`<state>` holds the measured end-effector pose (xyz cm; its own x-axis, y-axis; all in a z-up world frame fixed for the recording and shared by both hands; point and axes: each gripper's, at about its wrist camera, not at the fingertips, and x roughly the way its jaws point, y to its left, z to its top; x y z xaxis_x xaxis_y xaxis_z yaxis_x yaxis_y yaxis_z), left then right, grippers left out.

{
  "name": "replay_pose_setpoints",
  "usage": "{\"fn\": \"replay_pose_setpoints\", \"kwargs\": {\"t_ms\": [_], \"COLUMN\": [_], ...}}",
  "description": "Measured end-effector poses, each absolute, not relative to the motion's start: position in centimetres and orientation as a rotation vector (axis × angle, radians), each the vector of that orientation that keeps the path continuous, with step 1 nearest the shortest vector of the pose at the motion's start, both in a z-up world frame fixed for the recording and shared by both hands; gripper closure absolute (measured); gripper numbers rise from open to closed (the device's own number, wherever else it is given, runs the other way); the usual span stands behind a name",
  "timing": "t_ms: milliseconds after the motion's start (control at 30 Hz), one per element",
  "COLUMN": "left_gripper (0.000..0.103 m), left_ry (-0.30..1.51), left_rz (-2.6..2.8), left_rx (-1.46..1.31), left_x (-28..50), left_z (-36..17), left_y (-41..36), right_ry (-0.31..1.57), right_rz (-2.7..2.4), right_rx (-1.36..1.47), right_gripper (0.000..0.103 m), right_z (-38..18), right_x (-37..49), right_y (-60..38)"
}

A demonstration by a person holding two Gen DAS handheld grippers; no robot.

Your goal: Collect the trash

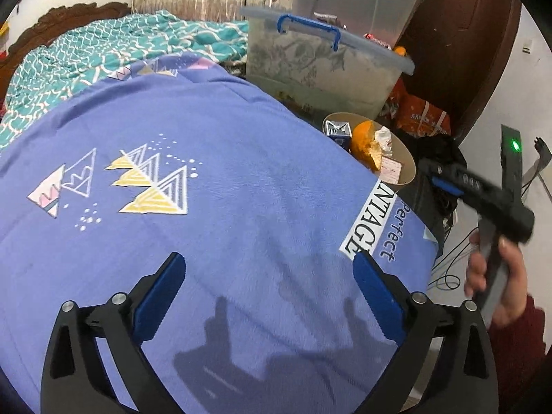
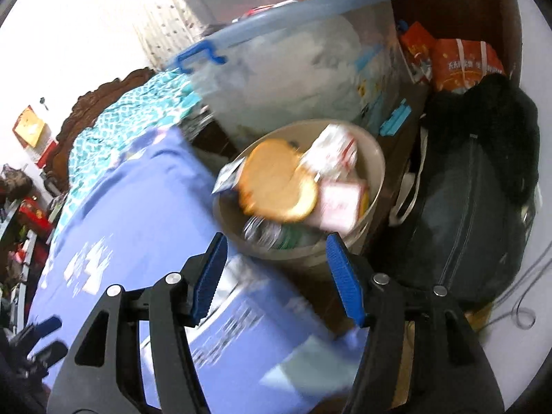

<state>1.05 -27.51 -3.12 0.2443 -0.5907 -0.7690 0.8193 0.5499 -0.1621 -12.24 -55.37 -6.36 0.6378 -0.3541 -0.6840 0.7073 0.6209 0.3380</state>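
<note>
Several bits of trash already sit in the beige bin (image 2: 374, 172): an orange peel (image 2: 279, 186), a white-and-red carton (image 2: 336, 153), a pink card (image 2: 339, 203), and crumpled wrappers low down, too blurred to name. The bin stands just off the corner of the bed, beside the black bag (image 2: 472, 217), in front of the clear storage box (image 2: 293, 79).

Right gripper (image 2: 276, 276) hangs over the bin's near rim, jaws partly apart, nothing between them. Looks like a drop-off step just finished, or close to it.

Left gripper (image 1: 269, 296) is spread wide over the purple blanket (image 1: 207, 207), also empty. From its view the bin (image 1: 408, 169) shows past the blanket's edge, with the person's hand (image 1: 496, 276) on the right tool's handle.

No loose trash visible on the blanket in either view. Next move, as I read it: find another piece, since the bin has room. The right view is smeared, so any fine detail there is unreliable.
</note>
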Motion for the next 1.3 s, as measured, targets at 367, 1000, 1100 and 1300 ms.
{"fn": "replay_pose_setpoints", "kwargs": {"t_ms": [367, 1000, 1100, 1300], "left_gripper": [0.009, 0.009, 0.009, 0.009], "left_ry": [0.807, 0.670, 0.631, 0.636], "left_rz": [-0.924, -0.820, -0.794, -0.785], "left_rx": [0.292, 0.348, 0.357, 0.320], "left_x": [0.1, 0.4, 0.1, 0.4], "left_z": [-1.6, -0.4, 0.0, 0.6], "left_y": [-22.5, -19.0, -18.7, -18.4], "right_ry": [0.561, 0.462, 0.448, 0.401], "right_rz": [-0.580, -0.723, -0.738, -0.791], "right_rx": [0.632, 0.604, 0.610, 0.560], "right_gripper": [0.031, 0.003, 0.003, 0.003], "right_z": [-4.2, -0.3, -0.2, -0.2], "right_x": [-11.9, -12.4, -12.4, -12.8], "right_y": [-43.9, -35.3, -35.3, -34.5]}}
